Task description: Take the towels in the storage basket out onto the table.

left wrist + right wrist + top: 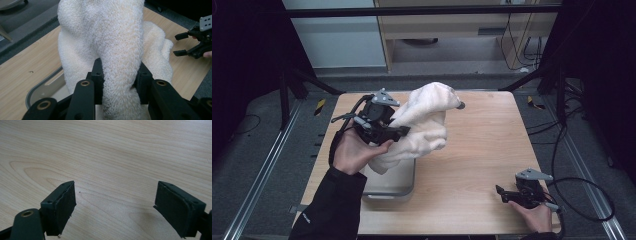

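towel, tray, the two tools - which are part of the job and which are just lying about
In the job:
- white towel, clamped in the left tool
- grey tray under it

Idle:
- right tool, open, over bare table
- small dark disc behind the towel

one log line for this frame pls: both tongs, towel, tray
left tongs: shut on white towel, lifted above grey tray | right tongs: open, empty, low over wooden table

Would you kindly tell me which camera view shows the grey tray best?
The high view: the grey tray lies on the table under the lifted towel, front rim visible. The left gripper view catches just one rounded corner.
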Demonstrator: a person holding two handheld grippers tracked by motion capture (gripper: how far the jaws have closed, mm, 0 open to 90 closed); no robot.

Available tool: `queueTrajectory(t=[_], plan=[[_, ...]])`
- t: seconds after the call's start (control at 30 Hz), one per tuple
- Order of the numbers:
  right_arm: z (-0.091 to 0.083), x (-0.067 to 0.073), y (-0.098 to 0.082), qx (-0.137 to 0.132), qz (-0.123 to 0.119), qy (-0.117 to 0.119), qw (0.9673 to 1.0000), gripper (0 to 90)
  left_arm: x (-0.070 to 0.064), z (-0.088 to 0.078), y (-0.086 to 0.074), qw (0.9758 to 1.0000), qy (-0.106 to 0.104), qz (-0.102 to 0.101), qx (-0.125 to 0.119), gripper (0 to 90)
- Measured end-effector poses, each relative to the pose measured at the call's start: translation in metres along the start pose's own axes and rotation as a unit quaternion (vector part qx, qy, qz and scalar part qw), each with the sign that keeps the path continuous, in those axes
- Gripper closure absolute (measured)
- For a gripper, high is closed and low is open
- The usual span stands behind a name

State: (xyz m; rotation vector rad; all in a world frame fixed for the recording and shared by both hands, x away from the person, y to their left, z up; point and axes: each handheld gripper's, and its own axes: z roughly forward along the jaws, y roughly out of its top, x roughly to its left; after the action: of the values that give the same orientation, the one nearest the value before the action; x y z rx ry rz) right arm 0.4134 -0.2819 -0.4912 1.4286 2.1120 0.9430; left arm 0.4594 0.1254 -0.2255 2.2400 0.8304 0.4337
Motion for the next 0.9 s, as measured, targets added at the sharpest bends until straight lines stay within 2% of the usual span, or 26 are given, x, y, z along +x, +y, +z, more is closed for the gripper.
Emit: queueTrajectory(t=[0.33,0.8,0.9], plan=[[-0.001,0.0,0.0,-0.001,-0.005,-0.005,1.0,16.7,-0.021,0.012,0.017,0.9997,-0.016,0.018,-0.001,67.5],[-0.001,0.0,-0.001,-0.003,-0.006,-0.005,1.0,16.4,-0.041,0.027,0.031,0.9988,-0.033,0.037,-0.003,67.5],[-0.001,0.0,-0.001,-0.004,-0.008,-0.006,0.9999,16.3,-0.048,0.035,0.035,0.9986,-0.034,0.041,0.001,67.5]])
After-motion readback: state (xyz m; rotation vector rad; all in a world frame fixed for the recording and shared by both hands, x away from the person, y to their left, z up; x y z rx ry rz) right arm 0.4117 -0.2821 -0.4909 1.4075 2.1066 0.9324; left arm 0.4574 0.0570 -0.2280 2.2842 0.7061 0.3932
